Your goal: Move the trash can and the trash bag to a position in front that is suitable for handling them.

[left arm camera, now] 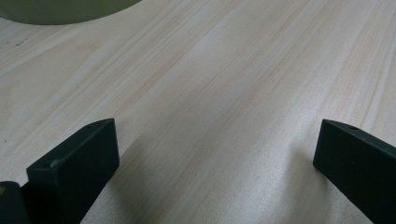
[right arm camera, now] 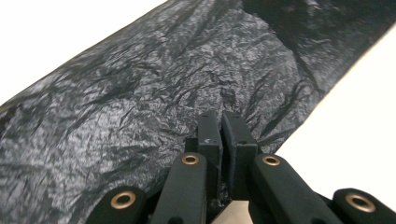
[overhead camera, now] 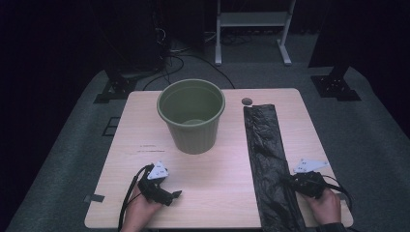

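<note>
A: High view, lower right of frame: your right gripper (overhead camera: 290, 181) sits at the edge of the bag (overhead camera: 266, 154), a long black strip that runs from the upper middle right of the table (overhead camera: 217, 193) down past its near edge. The bin (overhead camera: 191, 115) stands upright at upper centre, well apart from the strip.

B: Grip state?

A: Right gripper view has the jaws pressed together at bottom centre, with a small fold of film pinched between the fingertips (right arm camera: 208, 135). Counted as holding the bag. Your left gripper (overhead camera: 170, 194) is at lower left with jaws wide, nothing between them, bare wood under it in the left gripper view and the bin wall (left arm camera: 65, 11) at the upper left corner.

B: Step in hand?

A: My reading: the pick-up of the bag, first pinch made, lift not begun. Next you would need to raise that edge slowly and bring the left gripper over to catch the other layer, so the mouth can be opened toward the bin.

B: Bag condition?

A: Thin, glossy, heavily crinkled, folded flat. Likely to slip or tear if you pull hard on so small a pinch.
</note>
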Tool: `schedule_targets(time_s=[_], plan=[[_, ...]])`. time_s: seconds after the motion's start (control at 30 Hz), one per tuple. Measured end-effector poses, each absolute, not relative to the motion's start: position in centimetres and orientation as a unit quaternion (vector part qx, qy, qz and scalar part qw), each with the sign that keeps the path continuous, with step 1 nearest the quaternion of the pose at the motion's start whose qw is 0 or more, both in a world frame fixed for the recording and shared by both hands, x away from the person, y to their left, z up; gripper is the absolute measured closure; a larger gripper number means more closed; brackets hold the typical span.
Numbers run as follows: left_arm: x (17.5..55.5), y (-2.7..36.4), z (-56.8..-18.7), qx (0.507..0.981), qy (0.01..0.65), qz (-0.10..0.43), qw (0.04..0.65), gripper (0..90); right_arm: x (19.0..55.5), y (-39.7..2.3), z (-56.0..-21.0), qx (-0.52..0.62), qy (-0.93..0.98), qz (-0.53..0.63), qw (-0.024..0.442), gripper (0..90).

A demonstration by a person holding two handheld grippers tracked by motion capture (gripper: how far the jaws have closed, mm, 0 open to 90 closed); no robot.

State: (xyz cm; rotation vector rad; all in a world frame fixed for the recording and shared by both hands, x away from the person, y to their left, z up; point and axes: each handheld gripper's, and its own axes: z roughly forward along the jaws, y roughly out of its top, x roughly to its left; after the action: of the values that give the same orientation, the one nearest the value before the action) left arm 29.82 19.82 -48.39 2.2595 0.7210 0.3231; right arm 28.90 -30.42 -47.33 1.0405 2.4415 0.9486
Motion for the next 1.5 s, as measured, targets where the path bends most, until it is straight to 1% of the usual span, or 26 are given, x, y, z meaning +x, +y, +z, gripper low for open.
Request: schedule_targets(time_s=[0.27,0.43,0.47,0.5,0.53,0.6,0.63,0.7,0.73,0.77,0.8,0.83,0.87,0.9,0.93,0.97,1.0,1.07,1.13,1.23,1.3,1.37,1.43,1.5], plan=[[29.8,19.8,-48.4,0.878,0.282,0.126,0.366,0.0,31.4,-32.8,-47.4,0.391,0.84,0.324,0.192,87.6],[29.8,19.8,-48.4,0.878,0.282,0.126,0.365,0.0,32.1,-33.7,-47.5,0.403,0.832,0.324,0.198,87.5],[29.8,19.8,-48.4,0.878,0.283,0.126,0.365,0.0,32.2,-33.8,-47.5,0.405,0.831,0.325,0.198,87.3],[29.8,19.7,-48.4,0.877,0.285,0.127,0.365,0.0,32.3,-34.1,-47.6,0.41,0.828,0.329,0.196,84.4],[29.8,19.7,-48.4,0.877,0.285,0.127,0.365,0.0,32.3,-34.1,-47.6,0.41,0.828,0.329,0.196,84.4],[29.8,19.7,-48.4,0.875,0.289,0.129,0.365,0.0,32.2,-34.3,-47.6,0.412,0.827,0.329,0.197,78.5],[29.8,19.7,-48.4,0.874,0.292,0.13,0.365,0.0,32.2,-34.3,-47.5,0.413,0.826,0.329,0.197,73.5],[29.9,19.7,-48.4,0.874,0.295,0.132,0.364,0.0,32.0,-34.3,-47.4,0.415,0.822,0.333,0.202,60.1],[29.9,19.7,-48.4,0.874,0.295,0.132,0.364,0.0,32.0,-34.3,-47.4,0.415,0.822,0.333,0.202,60.1],[29.9,19.7,-48.4,0.874,0.295,0.132,0.364,0.0,32.0,-34.2,-47.4,0.415,0.821,0.336,0.202,54.3],[29.9,19.7,-48.4,0.873,0.296,0.132,0.364,0.0,31.9,-34.2,-47.4,0.416,0.819,0.34,0.2,46.5],[29.9,19.7,-48.4,0.873,0.296,0.132,0.364,0.0,31.9,-34.2,-47.4,0.416,0.819,0.34,0.2,46.5],[29.9,19.7,-48.4,0.873,0.296,0.133,0.364,0.0,31.8,-34.2,-47.4,0.421,0.814,0.347,0.2,38.0],[29.9,19.7,-48.4,0.873,0.297,0.133,0.364,0.0,31.8,-34.2,-47.4,0.421,0.814,0.347,0.2,38.0],[29.9,19.7,-48.4,0.873,0.297,0.133,0.364,0.0,31.6,-34.1,-47.4,0.421,0.81,0.357,0.199,26.1],[29.9,19.7,-48.4,0.873,0.297,0.133,0.364,0.0,31.6,-34.1,-47.4,0.421,0.81,0.357,0.199,26.1],[29.9,19.8,-48.3,0.873,0.294,0.132,0.365,0.0,31.6,-34.1,-47.4,0.421,0.808,0.362,0.198,20.0],[29.8,19.9,-48.3,0.872,0.291,0.129,0.371,3.3,31.5,-33.9,-47.4,0.419,0.807,0.369,0.194,16.4],[29.8,20.0,-48.1,0.872,0.292,0.127,0.372,3.3,31.4,-33.7,-47.4,0.415,0.807,0.375,0.192,11.7],[29.9,20.2,-47.1,0.867,0.296,0.125,0.38,5.2,31.4,-33.6,-47.4,0.407,0.808,0.383,0.186,11.7],[30.1,20.5,-45.8,0.853,0.31,0.113,0.404,5.2,31.4,-33.5,-47.4,0.405,0.81,0.381,0.185,11.7],[30.1,20.7,-45.3,0.851,0.311,0.115,0.408,5.4,31.4,-33.4,-47.5,0.405,0.811,0.378,0.185,11.7],[30.2,21.0,-44.4,0.844,0.312,0.112,0.422,8.9,31.4,-33.2,-47.6,0.406,0.815,0.372,0.182,11.7],[30.4,21.3,-42.9,0.836,0.315,0.115,0.434,9.0,31.4,-33.2,-47.6,0.406,0.815,0.371,0.183,11.7]])
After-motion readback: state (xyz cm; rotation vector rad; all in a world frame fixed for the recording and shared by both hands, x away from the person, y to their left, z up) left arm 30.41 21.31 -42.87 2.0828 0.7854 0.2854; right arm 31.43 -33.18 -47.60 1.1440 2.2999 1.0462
